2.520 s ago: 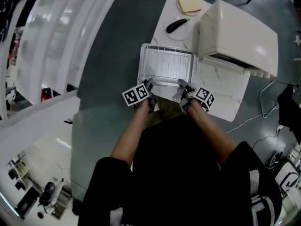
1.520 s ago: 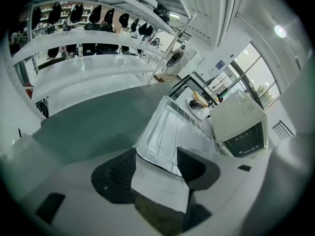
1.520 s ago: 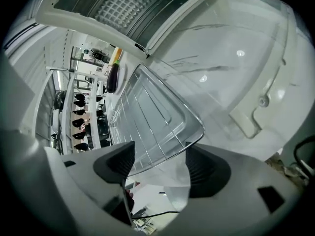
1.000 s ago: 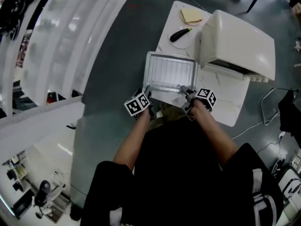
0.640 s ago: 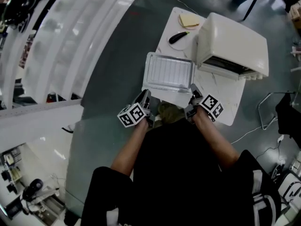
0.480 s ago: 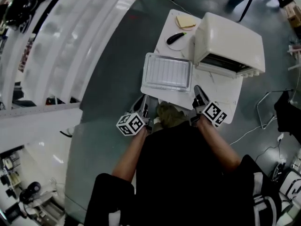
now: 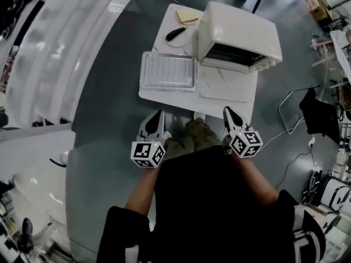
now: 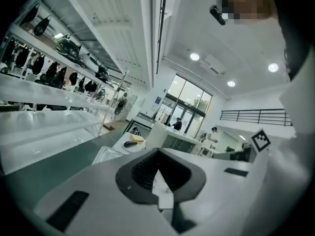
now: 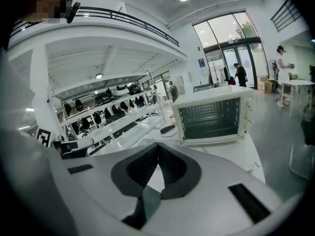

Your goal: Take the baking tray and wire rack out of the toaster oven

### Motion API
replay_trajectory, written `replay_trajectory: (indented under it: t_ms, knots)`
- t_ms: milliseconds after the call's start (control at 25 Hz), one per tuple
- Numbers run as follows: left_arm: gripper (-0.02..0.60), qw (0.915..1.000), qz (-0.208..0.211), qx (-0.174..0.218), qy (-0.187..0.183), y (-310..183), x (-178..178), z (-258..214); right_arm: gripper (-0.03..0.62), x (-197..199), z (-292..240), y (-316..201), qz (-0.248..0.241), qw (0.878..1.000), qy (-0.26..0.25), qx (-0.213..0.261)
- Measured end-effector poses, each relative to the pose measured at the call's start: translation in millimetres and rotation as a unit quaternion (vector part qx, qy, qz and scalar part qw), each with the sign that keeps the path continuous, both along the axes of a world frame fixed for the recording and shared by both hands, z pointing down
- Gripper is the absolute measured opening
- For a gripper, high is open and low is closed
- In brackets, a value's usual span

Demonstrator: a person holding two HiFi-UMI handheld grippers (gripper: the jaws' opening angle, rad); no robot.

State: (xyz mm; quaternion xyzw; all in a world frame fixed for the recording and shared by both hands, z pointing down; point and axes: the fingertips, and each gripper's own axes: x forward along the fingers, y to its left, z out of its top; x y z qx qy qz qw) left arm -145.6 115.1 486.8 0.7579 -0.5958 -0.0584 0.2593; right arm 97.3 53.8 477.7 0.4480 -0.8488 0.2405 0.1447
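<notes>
Baking tray (image 7: pixel 143 70): flat on the white table (image 7: pixel 175 98), at its left half, just beside the toaster oven (image 7: pixel 241 29) and clear of it. No gripper touches it.

Wire rack (image 7: pixel 168 71): lying in the tray, its thin bars running side by side.

Toaster oven: cream box on the right half of the same table, its dark front open toward the person.

Plate (image 7: pixel 167 41): behind the tray, carrying a dark, long item (image 7: pixel 176 33). A slice of bread (image 7: pixel 187 15) lies at the far corner of the table.

Left gripper (image 7: pixel 159 114): held off the table, over the grey floor near the table's front edge, pointing toward the tray. In the left gripper view its jaws are pressed together with nothing between them.

Right gripper (image 7: pixel 226 110): likewise off the table, at the front edge below the oven and well apart from the left one. In the right gripper view its jaws meet, empty, with the oven's open front straight beyond them.
</notes>
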Motion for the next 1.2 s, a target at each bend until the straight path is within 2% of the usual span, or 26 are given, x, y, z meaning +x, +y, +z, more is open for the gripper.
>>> replay_trajectory:
  t_ms: [160,320,480,800,1000,1200]
  knots:
    - [0.02,0.9988,0.04,0.012,0.026,-1.1,41.7,-10.2,0.025,37.2,-8.5,7.3,0.023,0.999,0.023,0.023]
    - [0.02,0.998,0.049,0.029,-0.03,3.5,87.9,-28.8,0.025,83.5,-27.1,16.5,0.035,0.997,0.034,0.055]
    - [0.02,0.9964,0.039,0.055,-0.05,5.5,133.5,-47.9,0.025,145.2,-39.8,28.3,0.04,0.996,0.028,0.077]
    - [0.02,0.9935,0.004,0.063,-0.095,42.7,209.2,-62.7,0.023,275.0,-61.9,63.0,0.077,0.992,-0.002,0.101]
    - [0.02,0.992,0.003,0.06,-0.111,53.5,237.8,-68.2,0.023,315.3,-71.7,71.3,0.081,0.989,0.017,0.122]
    - [0.02,0.9912,-0.024,0.069,-0.11,56.2,250.8,-76.7,0.023,342.0,-70.5,79.2,0.075,0.989,0.023,0.123]
